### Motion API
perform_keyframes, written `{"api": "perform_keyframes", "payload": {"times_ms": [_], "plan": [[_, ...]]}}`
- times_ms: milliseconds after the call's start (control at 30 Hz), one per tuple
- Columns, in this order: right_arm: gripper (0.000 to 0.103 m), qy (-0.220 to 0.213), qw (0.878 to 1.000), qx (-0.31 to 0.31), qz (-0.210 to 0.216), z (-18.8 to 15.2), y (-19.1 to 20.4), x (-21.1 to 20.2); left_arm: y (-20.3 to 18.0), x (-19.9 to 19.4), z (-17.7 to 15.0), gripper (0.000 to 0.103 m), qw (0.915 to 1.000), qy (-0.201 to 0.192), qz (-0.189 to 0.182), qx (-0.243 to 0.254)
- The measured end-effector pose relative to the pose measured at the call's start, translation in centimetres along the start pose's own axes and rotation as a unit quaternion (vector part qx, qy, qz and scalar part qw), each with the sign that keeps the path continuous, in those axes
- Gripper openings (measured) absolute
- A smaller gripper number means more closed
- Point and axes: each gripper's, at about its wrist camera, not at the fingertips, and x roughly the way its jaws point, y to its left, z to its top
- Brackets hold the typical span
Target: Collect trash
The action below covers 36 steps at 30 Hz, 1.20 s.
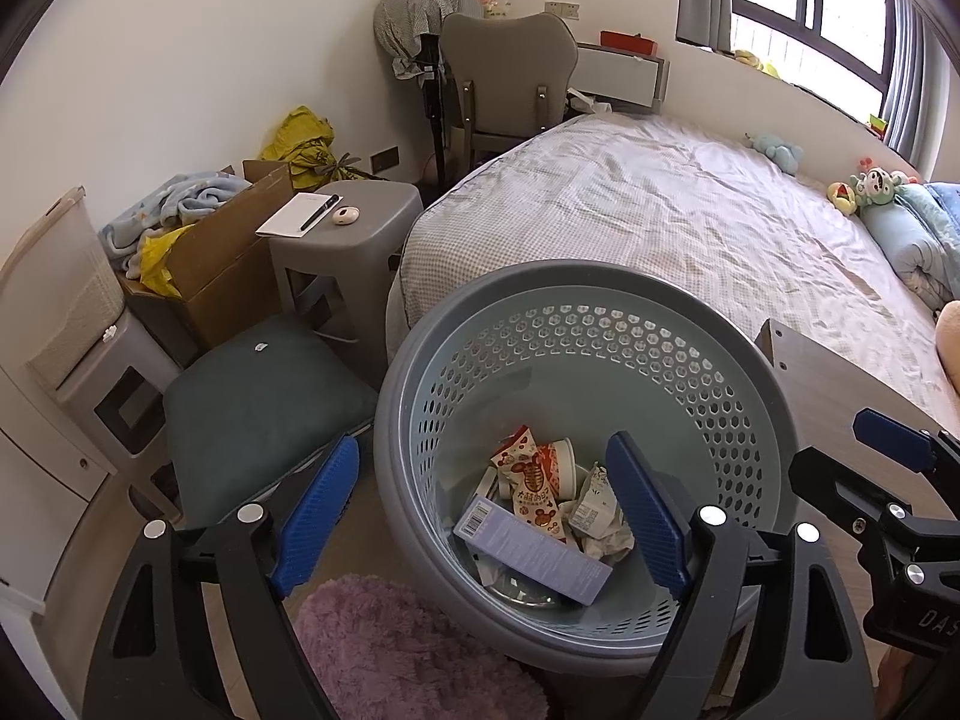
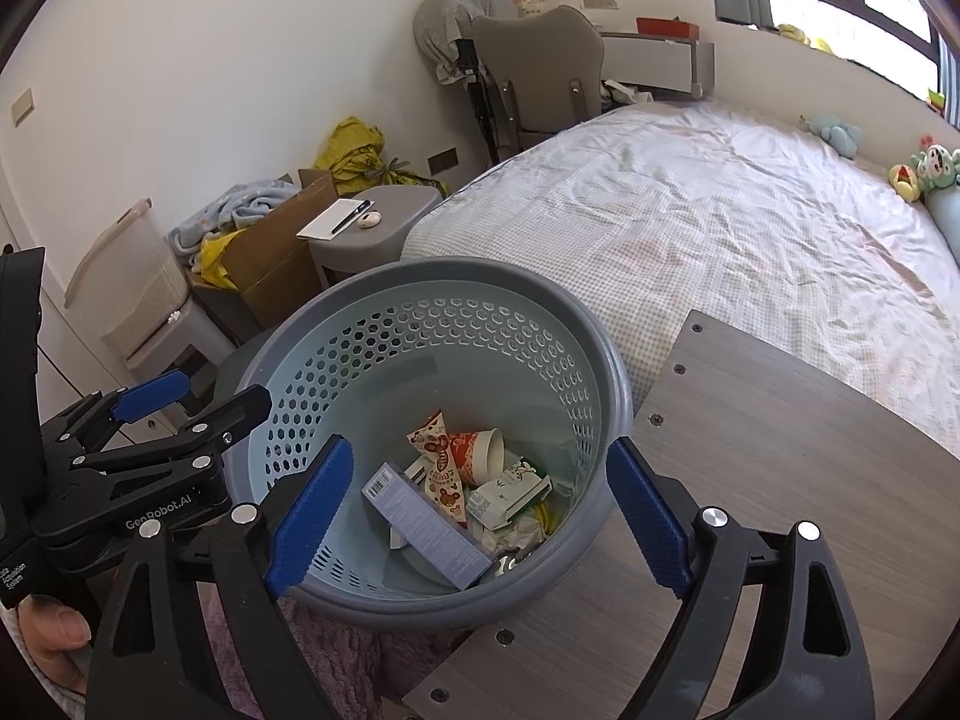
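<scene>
A grey perforated trash basket (image 1: 420, 348) stands on the floor by the bed; it also shows in the right wrist view (image 2: 564, 312). Inside lie a purple box (image 1: 534, 552), a red-and-white snack wrapper (image 1: 534, 480), a paper cup (image 1: 561, 459) and crumpled paper (image 1: 594, 510). The same box (image 2: 420, 522) and wrapper (image 2: 444, 468) show in the right wrist view. My left gripper (image 1: 486, 516) is open and empty above the basket. My right gripper (image 2: 480, 516) is open and empty above it too. Each gripper appears at the edge of the other's view.
A wooden board (image 2: 780, 450) lies right of the basket. A bed (image 1: 660, 210) is behind it. A grey stool (image 1: 348, 228) with notepad and pen, a cardboard box (image 1: 228, 264), a dark cushion (image 1: 258, 408) and a pink rug (image 1: 396, 654) are at left.
</scene>
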Motion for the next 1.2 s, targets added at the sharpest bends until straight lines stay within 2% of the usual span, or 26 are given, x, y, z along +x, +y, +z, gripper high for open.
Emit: {"api": "perform_keyframes", "payload": {"times_ms": [567, 1200], "plan": [[0.091, -0.002, 1.0, 0.003, -0.002, 0.02, -0.06, -0.07, 0.11, -0.05, -0.11, 0.083, 1.0, 0.003, 0.005, -0.004], [0.091, -0.002, 1.0, 0.002, -0.001, 0.06, -0.08, -0.05, -0.24, -0.5, -0.01, 0.083, 0.9998, -0.009, 0.018, -0.005]]}}
